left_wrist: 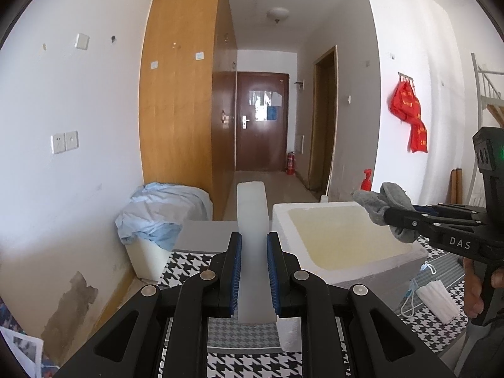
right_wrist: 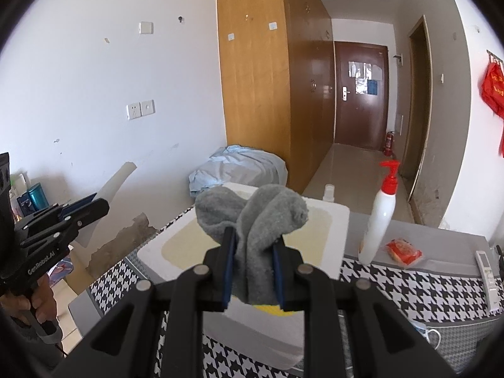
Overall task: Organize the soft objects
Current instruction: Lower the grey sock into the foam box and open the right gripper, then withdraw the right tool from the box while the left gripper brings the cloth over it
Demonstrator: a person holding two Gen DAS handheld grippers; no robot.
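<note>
My left gripper (left_wrist: 254, 245) is shut on a long white foam strip (left_wrist: 252, 220) that stands upright between its blue pads, left of the white foam box (left_wrist: 283, 220). My right gripper (right_wrist: 254, 239) is shut on a folded grey cloth (right_wrist: 261, 217) and holds it above the box (right_wrist: 337, 220), whose yellowish inside is empty. In the left wrist view the right gripper (left_wrist: 389, 215) with the grey cloth (left_wrist: 382, 201) hangs over the box's right side. In the right wrist view the left gripper (right_wrist: 94, 204) is at the far left.
The box stands on a houndstooth-covered table (right_wrist: 409, 286). A white pump bottle (right_wrist: 382, 217), a red packet (right_wrist: 404, 251) and a remote (right_wrist: 488, 274) lie to its right. Face masks (left_wrist: 436, 299) and a paper roll (left_wrist: 291, 334) lie near the front. A bin with blue cloth (left_wrist: 160, 217) stands on the floor to the left.
</note>
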